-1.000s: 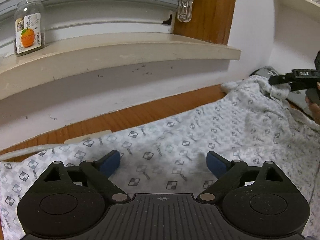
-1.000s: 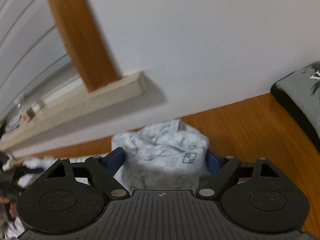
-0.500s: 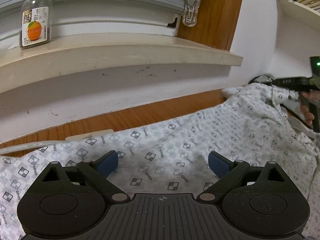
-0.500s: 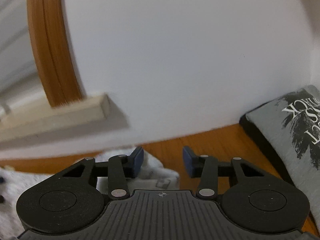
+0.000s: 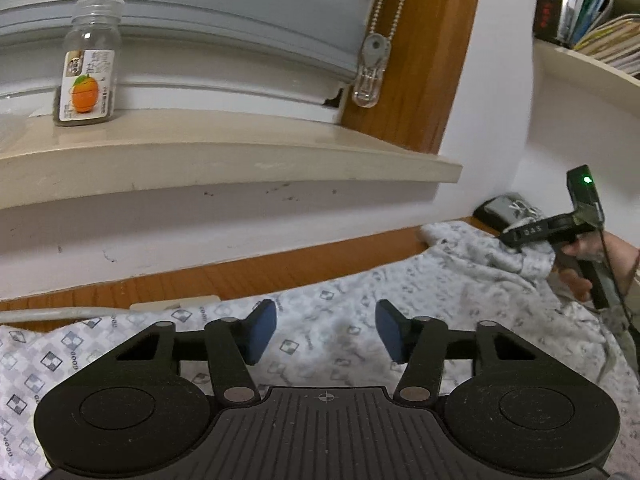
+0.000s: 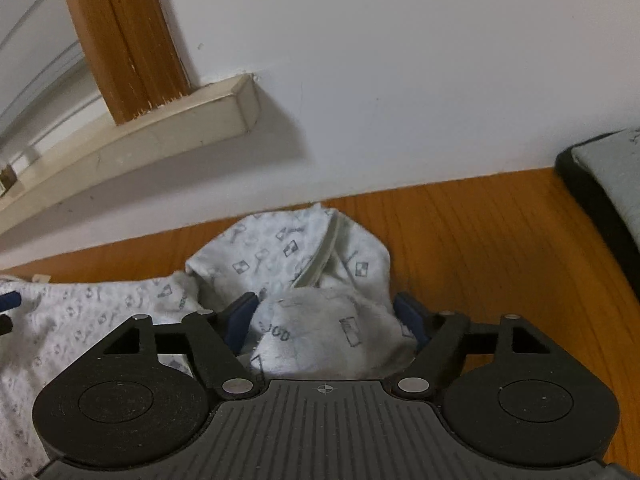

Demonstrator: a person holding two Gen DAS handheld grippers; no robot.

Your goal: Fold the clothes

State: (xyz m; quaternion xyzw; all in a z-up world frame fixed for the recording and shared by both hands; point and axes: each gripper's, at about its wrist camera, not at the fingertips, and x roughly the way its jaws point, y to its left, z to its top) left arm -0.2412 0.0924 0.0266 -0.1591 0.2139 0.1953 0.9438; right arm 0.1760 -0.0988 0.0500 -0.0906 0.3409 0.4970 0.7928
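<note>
Left gripper (image 5: 326,330) sits low over the patterned garment (image 5: 460,292), jaws spread wide w/ blue pads clear of the cloth; nothing between them but flat fabric underneath. The garment is white-grey w/ small checkered squares and tiny print that looks like "GOGO", too small to be sure. It's spread across the wooden surface (image 5: 280,272), running from near left to the far right corner.

Right gripper (image 6: 324,320) has its jaws apart too, but a bunched lump of the same garment (image 6: 320,332) fills the gap between the pads. Can't tell if the pads actually press it. Beyond that lump a folded flap w/ a pale hem lies on the surface, short of the wall.

Left wrist view only: the right gripper seen from outside at far right, a hand (image 5: 588,256) on its handle, green light lit on top, some letters on its side I can't read. Also a white cable (image 5: 60,314) at the cloth's edge, a clear jar (image 5: 88,64) on the windowsill w/ an orange pictured on its label (text unreadable), blind cord pull (image 5: 370,72), books (image 5: 592,12) on a shelf.

Right wrist view only: grey folded item (image 6: 608,184) w/ black edge at far right, close up.
</note>
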